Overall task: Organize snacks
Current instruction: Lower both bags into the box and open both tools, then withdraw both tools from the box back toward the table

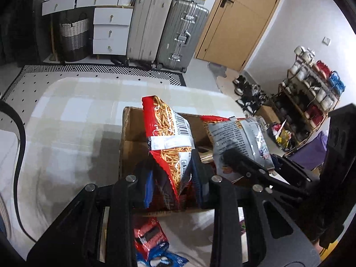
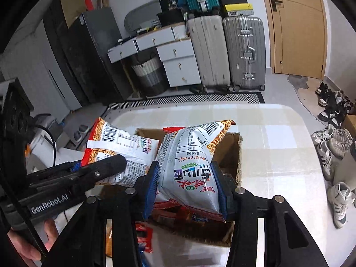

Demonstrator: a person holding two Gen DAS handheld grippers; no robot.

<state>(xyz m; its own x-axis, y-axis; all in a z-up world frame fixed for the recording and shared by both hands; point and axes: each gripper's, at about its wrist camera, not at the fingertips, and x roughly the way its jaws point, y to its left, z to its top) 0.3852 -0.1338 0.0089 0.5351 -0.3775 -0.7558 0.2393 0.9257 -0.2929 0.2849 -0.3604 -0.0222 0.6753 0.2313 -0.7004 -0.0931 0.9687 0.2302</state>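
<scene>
A cardboard box (image 1: 133,133) stands on the table, also in the right wrist view (image 2: 231,153). My left gripper (image 1: 171,178) is shut on a red noodle-snack bag (image 1: 166,133) and holds it upright over the box's left part; that bag shows in the right wrist view (image 2: 124,142). My right gripper (image 2: 187,182) is shut on a silver-backed noodle-snack bag (image 2: 189,160) over the box, seen in the left wrist view (image 1: 238,135). More packets lie inside the box beneath.
A red-and-blue snack packet (image 1: 151,240) lies on the table in front of the box. The table has a pale checked cloth (image 1: 73,120). Suitcases (image 2: 224,51), white drawers and a door stand behind. Shoes (image 2: 333,138) lie on the floor at right.
</scene>
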